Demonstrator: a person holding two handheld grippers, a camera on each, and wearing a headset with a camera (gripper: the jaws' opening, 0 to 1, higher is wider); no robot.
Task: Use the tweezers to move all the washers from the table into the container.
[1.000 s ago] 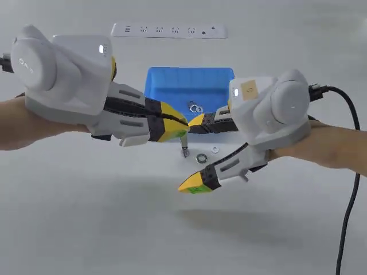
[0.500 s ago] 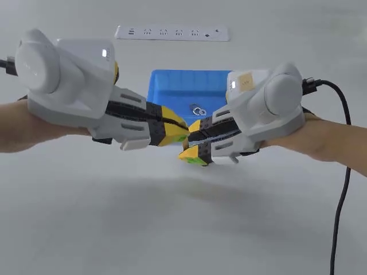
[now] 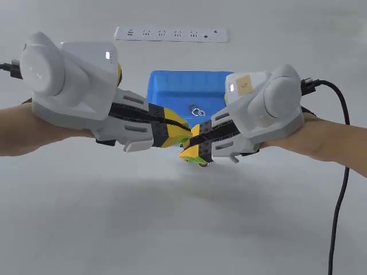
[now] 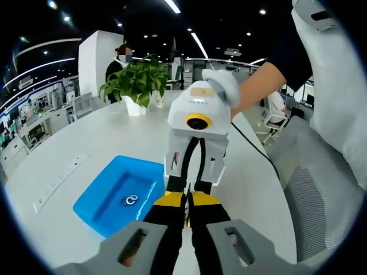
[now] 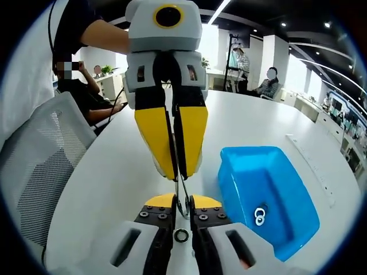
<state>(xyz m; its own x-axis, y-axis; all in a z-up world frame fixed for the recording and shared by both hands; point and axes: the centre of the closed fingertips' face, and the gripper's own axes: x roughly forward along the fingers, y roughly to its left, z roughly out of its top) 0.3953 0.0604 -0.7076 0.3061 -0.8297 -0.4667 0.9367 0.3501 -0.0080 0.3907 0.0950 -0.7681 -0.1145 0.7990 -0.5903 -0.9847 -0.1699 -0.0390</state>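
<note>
I'm in the pick-up step: the tweezers (image 5: 181, 189) are in play, and at least one washer (image 5: 182, 235) is not yet in the container (image 3: 172, 86). That washer lies on the table (image 3: 172, 229) right beneath my right gripper (image 3: 192, 152); I see it through the slit between its jaws in the right gripper view. Two washers (image 3: 198, 110) already sit in the blue container, which stands just beyond the gripper tips, with a power strip (image 3: 171, 34) at the far edge.

My left gripper (image 3: 182, 130) comes in from the left, angled down and to the right. Its jaws are narrow, clamped on the tweezers' upper part. My right gripper reaches in from the right and meets it nose to nose, a little lower and nearer. Its jaws are drawn in close too, and the tweezers' lower end runs between their yellow tips; I judge that they pinch it, though the contact is hard to read.

Next, I think, the tweezer points must go down over the washer and squeeze it. Then comes a short carry to the far side, over the container's near wall. The ring is thin and flat, so a slip is likely.
</note>
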